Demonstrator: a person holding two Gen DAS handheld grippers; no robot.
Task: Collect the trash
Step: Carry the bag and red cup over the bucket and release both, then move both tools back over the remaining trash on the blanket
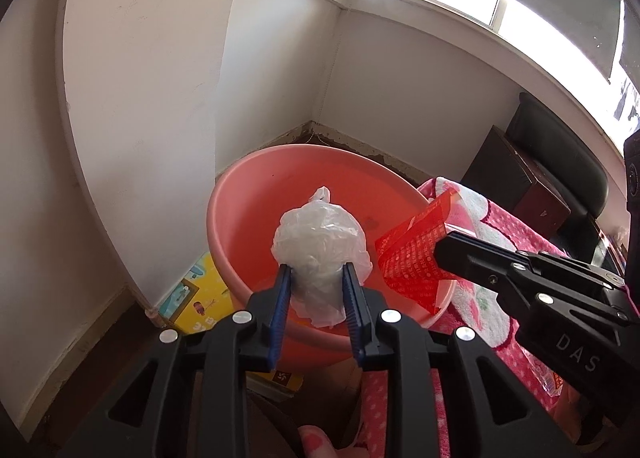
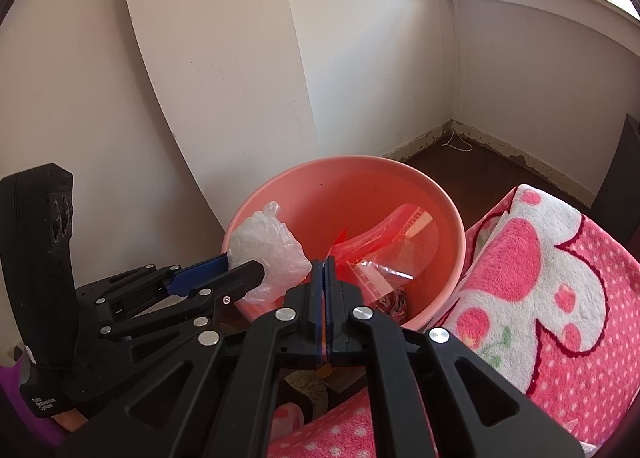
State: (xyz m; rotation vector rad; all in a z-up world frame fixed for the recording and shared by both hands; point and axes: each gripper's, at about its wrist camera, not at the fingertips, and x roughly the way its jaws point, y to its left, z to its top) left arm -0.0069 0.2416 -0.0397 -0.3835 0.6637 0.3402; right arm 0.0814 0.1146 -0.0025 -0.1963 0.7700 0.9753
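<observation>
Dark floor [image 2: 472, 173], pink basin [image 2: 400, 173] on it, white string [image 2: 456, 143]

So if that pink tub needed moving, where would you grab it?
By the rim of the pink tub. It is a thin, free-standing lip that two fingers can pinch, one inside the wall, one outside. Come from above on the far, window side: the near edge is crowded by the crumpled plastic bag, and the pink blanket lies close along the right.
</observation>
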